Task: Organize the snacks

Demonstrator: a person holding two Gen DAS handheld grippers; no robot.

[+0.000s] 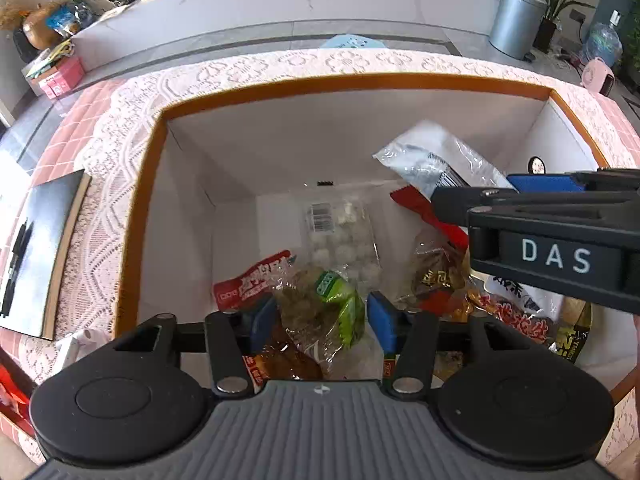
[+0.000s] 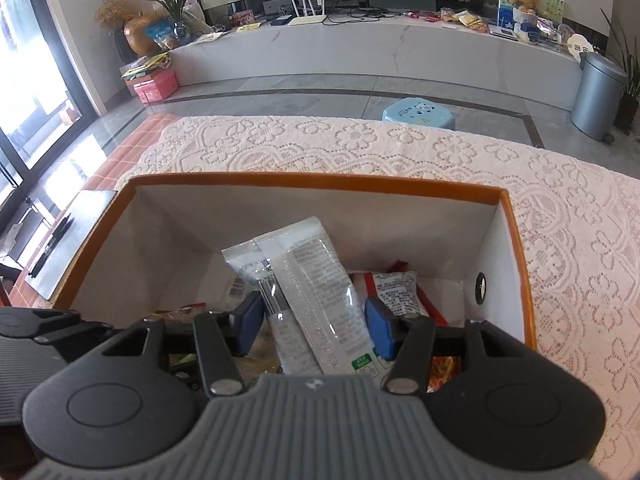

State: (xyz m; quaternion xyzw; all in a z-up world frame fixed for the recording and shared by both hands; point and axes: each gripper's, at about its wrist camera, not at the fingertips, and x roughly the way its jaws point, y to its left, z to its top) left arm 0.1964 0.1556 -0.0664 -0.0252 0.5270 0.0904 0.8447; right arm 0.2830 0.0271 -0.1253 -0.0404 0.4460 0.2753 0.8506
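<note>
An orange-rimmed white box (image 1: 344, 82) (image 2: 320, 181) stands on a lace-covered table and holds several snack packets. My left gripper (image 1: 320, 318) is over the box's near side, jaws wide apart, with a clear packet with a green label (image 1: 320, 312) lying between the blue pads, not squeezed. My right gripper (image 2: 316, 322) is also open over the box, with a long white packet (image 2: 308, 288) standing between its pads; the same packet shows in the left wrist view (image 1: 436, 160). A clear bag of white balls (image 1: 344, 236) and red packets (image 1: 252, 280) lie on the box floor.
A dark tablet with pens (image 1: 36, 248) lies left of the box on the table. A blue stool (image 2: 418, 112) and a grey bin (image 2: 598, 96) stand on the floor beyond. A red item (image 1: 10, 394) is at the near left edge.
</note>
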